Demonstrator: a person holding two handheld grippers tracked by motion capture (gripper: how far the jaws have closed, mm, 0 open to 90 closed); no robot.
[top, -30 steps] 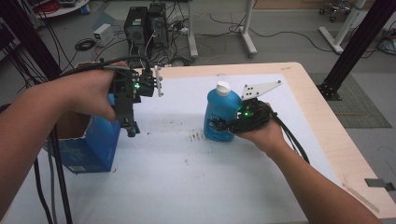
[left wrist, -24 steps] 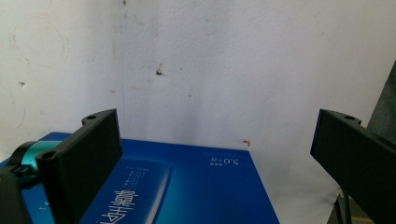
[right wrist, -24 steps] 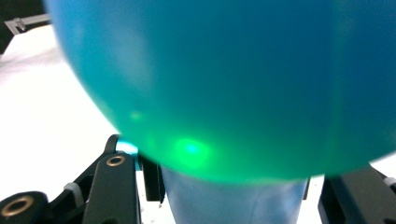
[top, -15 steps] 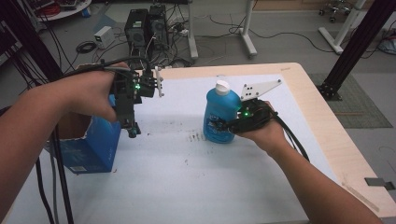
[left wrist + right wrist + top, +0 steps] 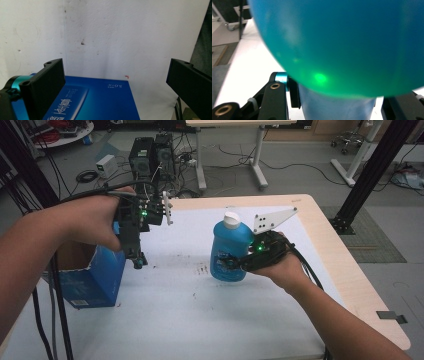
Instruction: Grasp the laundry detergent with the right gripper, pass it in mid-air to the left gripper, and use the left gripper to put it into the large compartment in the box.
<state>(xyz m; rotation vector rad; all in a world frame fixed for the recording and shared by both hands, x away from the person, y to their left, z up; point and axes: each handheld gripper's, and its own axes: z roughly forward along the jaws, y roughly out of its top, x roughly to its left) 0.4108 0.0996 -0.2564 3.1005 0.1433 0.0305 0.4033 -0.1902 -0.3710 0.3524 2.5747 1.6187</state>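
Observation:
A blue detergent bottle with a white cap stands slightly tilted near the table's middle. My right gripper is shut on its lower body from the right. In the right gripper view the bottle bulges over the jaws, which press on its narrower part, with my right gripper at the bottom edge. My left gripper hangs pointing down beside the right side of an open blue carton. In the left gripper view the left gripper is open wide and empty above the carton.
The white table cover bears dark smudges between the carton and the bottle. The table's wooden edge runs along the right. Computer towers and cables lie on the floor beyond. Black frame posts stand at the sides.
The right gripper and the bottle have shifted slightly left and nearer. The left gripper has hardly moved.

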